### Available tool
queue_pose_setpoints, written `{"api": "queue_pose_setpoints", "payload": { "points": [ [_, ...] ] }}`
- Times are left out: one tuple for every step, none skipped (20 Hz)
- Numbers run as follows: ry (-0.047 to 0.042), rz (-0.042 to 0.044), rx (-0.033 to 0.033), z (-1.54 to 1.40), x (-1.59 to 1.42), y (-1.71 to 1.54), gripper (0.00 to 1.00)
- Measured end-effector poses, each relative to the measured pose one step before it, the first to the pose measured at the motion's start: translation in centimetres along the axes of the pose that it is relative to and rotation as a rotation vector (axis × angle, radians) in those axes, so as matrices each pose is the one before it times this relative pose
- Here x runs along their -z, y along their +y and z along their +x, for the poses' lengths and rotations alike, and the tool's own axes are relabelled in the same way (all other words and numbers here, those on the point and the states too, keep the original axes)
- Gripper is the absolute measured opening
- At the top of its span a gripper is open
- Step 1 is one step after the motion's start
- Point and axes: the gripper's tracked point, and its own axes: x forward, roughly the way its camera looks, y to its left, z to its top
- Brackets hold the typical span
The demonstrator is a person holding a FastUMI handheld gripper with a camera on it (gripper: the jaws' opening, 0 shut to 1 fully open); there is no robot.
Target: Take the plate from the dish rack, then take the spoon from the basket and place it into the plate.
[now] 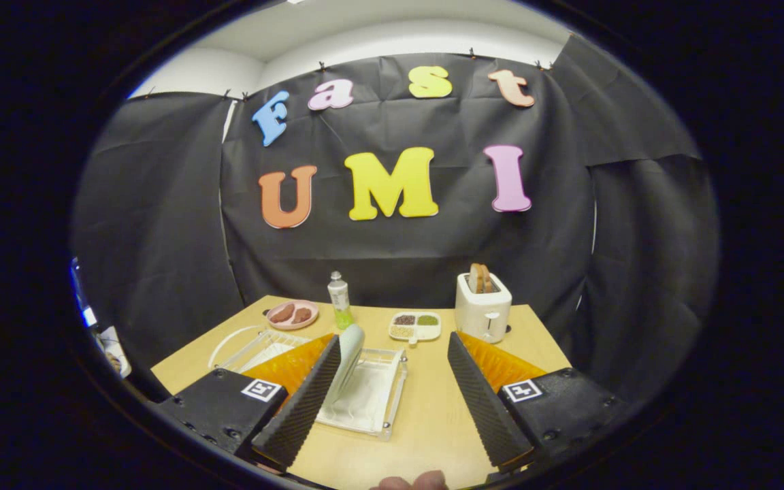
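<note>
The gripper (pixel 386 347) hangs above the near part of the wooden surface (pixel 426 422), its two ribbed black fingers (pixel 300 408) spread wide with nothing between them but bare wood and part of the dish rack. It has hold of nothing.

Taking the dish rack (pixel 371 395) as the mark: it is a clear tray-like rack lying just ahead of the fingers, nearer the left one, whose tip overlaps the rack's left side. In it stands the plate (pixel 350 357), pale and on edge, leaning right beside the inner face of the left finger; whether the two touch, I can't tell from here.

Left of the rack, past the left finger, is a second clear wire-framed holder (pixel 256 344) with a white curved rim beside it. It may be the basket, but no spoon can be made out.

Beyond the rack, toward the black cloth wall, a pink dish (pixel 292 314) with brown pieces sits to the left, and a small bottle (pixel 339 299) with green liquid stands straight behind. To the right of the bottle is a white divided tray (pixel 415 327) of grains, and further right a white toaster (pixel 482 306) with bread poking up from its slot.

At the near edge of the surface, fingertips of a hand (pixel 411 482) peek up.
</note>
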Motion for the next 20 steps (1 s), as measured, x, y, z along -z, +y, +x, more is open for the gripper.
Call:
{"api": "queue_pose_setpoints", "payload": {
  "points": [
    [0.02777,-0.01086,-0.00076,0.78,-0.869,0.405,1.0],
    [0.03348,-0.01064,-0.00763,0.868,-0.498,0.675,1.0],
    [0.02513,-0.00004,-0.0123,0.866,-0.659,0.818,1.0],
    [0.0384,-0.00142,-0.01298,0.769,-0.373,0.851,1.0],
    [0.03755,0.00185,-0.01296,0.882,-0.221,0.747,1.0],
    [0.03144,0.00646,-0.0019,0.99,-0.445,0.62,1.0],
    [0.039,0.00575,0.00341,1.024,-0.264,0.398,1.0],
    [0.03939,0.00438,0.00166,1.033,-0.057,0.481,1.0],
    [0.03981,-0.00036,0.00652,1.014,-0.185,0.418,1.0],
    [0.03061,0.00163,0.01965,1.123,-0.177,0.123,1.0],
    [0.02186,0.00152,0.01498,0.992,-0.171,0.158,1.0],
    [0.02478,0.00496,0.00182,1.094,0.029,0.46,1.0],
    [0.02937,0.00982,-0.00271,1.022,0.125,0.407,1.0],
    [0.03022,0.01037,-0.00318,1.287,0.313,0.343,1.0],
    [0.02864,0.00819,0.0016,1.017,0.353,0.222,1.0],
    [0.02628,0.00555,0.00787,0.867,0.303,-0.008,1.0],
    [0.02421,0.0057,0.01295,0.788,0.204,-0.115,1.0],
    [0.02315,0.01091,0.0104,0.888,0.211,-0.124,1.0],
    [0.02662,0.01653,0.00367,0.874,0.304,0.006,1.0],
    [0.03053,0.01826,-0.00243,0.992,0.523,0.003,1.0]
  ]
}}
